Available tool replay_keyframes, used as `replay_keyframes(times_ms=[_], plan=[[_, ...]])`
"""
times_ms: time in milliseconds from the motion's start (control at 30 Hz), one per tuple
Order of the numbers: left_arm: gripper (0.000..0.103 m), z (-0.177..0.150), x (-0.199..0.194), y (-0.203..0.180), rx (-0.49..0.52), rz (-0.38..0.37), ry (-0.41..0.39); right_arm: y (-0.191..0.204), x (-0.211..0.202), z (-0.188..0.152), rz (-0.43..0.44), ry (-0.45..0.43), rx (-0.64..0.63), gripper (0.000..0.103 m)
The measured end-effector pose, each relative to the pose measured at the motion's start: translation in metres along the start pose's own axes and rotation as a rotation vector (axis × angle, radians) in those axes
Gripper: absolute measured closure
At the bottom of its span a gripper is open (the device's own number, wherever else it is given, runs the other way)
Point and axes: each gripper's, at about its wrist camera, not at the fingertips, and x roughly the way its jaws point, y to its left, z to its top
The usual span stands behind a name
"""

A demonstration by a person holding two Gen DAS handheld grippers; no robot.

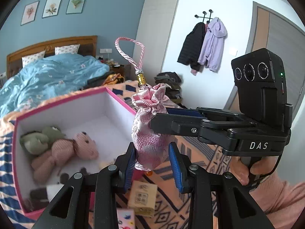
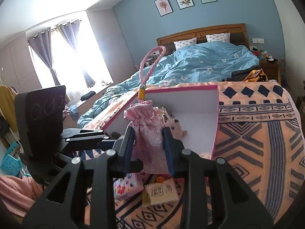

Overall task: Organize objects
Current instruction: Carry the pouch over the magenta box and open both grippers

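Holding the pink pouch (image 1: 150, 133) in the air beside the pink box (image 1: 122, 99) on the bed, the right hand-held gripper (image 2: 148, 133) pinches it while the left hand-held gripper (image 1: 152, 164) stands spread around its bottom, so I judge the left should close firmly before the right lets go.

Home bedroom. Landmark: bed (image 2: 200, 64) w/ wooden headboard (image 2: 202, 31), blue duvet. Above it 3 framed flower prints (image 2: 182, 0); left of it curtained window (image 2: 63, 57); right, nightstand (image 2: 268, 66), coats on wall hooks (image 1: 205, 45).
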Motion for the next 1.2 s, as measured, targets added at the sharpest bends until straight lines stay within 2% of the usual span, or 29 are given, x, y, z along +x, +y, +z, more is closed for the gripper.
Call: replay_keyframes(times_ms=[867,1200], plan=[[0.068,0.041,0.033,0.037,-0.017,0.099,0.031,-0.024,0.045,0.044,-0.071,0.018,-0.008,0.07],[0.068,0.033,0.065,0.052,-0.055,0.121,0.11,-0.042,0.073,0.037,-0.113,0.086,0.012,0.07]])
